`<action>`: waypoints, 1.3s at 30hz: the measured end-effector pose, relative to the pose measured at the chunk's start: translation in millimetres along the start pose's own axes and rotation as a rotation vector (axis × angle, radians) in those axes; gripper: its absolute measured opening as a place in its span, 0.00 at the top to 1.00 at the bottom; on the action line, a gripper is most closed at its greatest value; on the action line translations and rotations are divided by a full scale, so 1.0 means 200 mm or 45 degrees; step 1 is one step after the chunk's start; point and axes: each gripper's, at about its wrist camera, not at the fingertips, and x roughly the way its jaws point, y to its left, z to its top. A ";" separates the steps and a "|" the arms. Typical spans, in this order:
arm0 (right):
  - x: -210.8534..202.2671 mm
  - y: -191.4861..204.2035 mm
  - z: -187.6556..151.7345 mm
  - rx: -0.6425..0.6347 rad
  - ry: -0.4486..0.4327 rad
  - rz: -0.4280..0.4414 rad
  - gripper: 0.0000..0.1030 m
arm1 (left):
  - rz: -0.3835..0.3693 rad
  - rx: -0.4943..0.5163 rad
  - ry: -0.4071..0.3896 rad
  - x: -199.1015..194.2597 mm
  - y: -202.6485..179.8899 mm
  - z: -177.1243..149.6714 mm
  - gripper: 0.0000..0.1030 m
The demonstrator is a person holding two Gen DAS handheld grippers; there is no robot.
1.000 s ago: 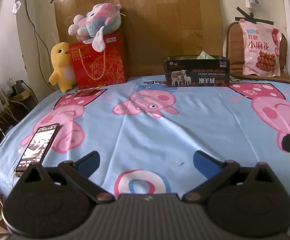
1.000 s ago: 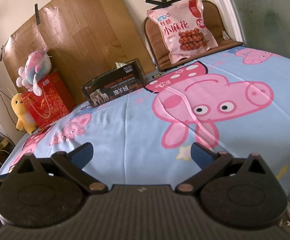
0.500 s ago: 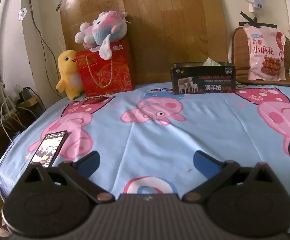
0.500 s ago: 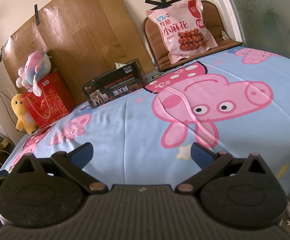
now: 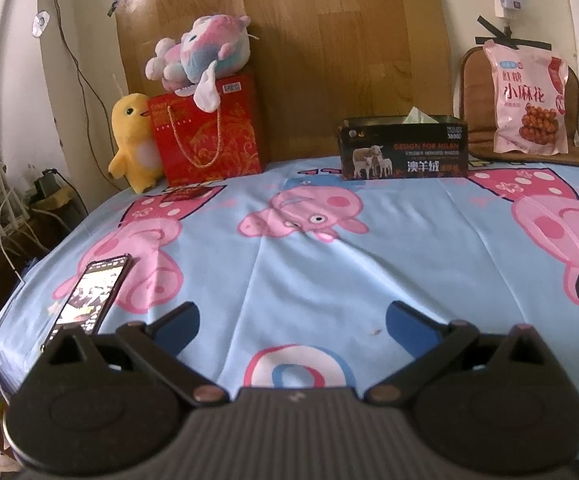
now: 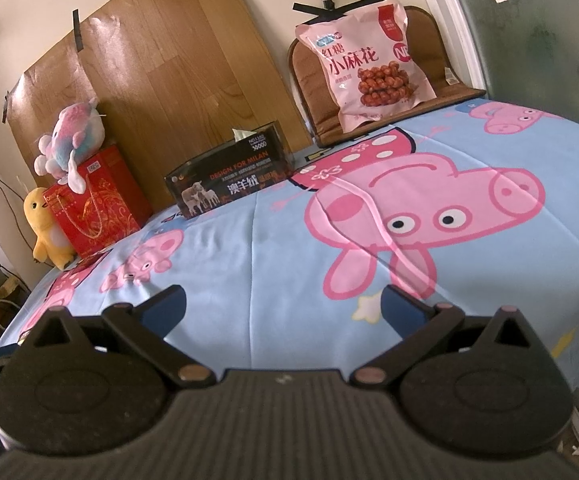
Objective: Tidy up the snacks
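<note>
A pink snack bag point(image 5: 529, 100) with Chinese writing leans upright against a brown cushion at the far right back of the table; it also shows in the right wrist view point(image 6: 373, 64). A red gift bag point(image 5: 205, 136) stands at the back left, also seen in the right wrist view point(image 6: 97, 204). My left gripper point(image 5: 291, 322) is open and empty, low over the near edge of the blue cartoon-pig cloth point(image 5: 329, 272). My right gripper point(image 6: 283, 306) is open and empty over the same cloth point(image 6: 273, 248), far from the snack bag.
A black tissue box point(image 5: 403, 150) stands at the back middle. A pastel plush point(image 5: 199, 50) sits on the red bag and a yellow duck plush point(image 5: 133, 144) beside it. A phone point(image 5: 89, 296) lies near the left edge. Cables hang off the left side.
The left gripper has risen and tilted up a little over the second, then eased forward. The right gripper has barely moved. Both stay open and empty.
</note>
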 end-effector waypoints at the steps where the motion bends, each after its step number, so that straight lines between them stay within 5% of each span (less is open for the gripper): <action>1: 0.00 0.00 0.00 0.001 0.001 0.000 0.00 | 0.003 0.000 -0.003 0.00 0.00 0.00 0.00; 11: 0.00 0.00 0.00 0.002 0.004 0.001 0.00 | 0.129 0.006 -0.064 -0.03 0.00 0.02 0.00; 32: 0.00 0.01 0.01 -0.003 0.007 0.006 0.00 | 0.150 -0.006 -0.088 -0.04 0.02 0.04 0.00; 39: 0.00 0.00 0.01 -0.005 0.005 0.008 0.00 | 0.052 0.013 -0.052 -0.04 0.01 0.02 0.00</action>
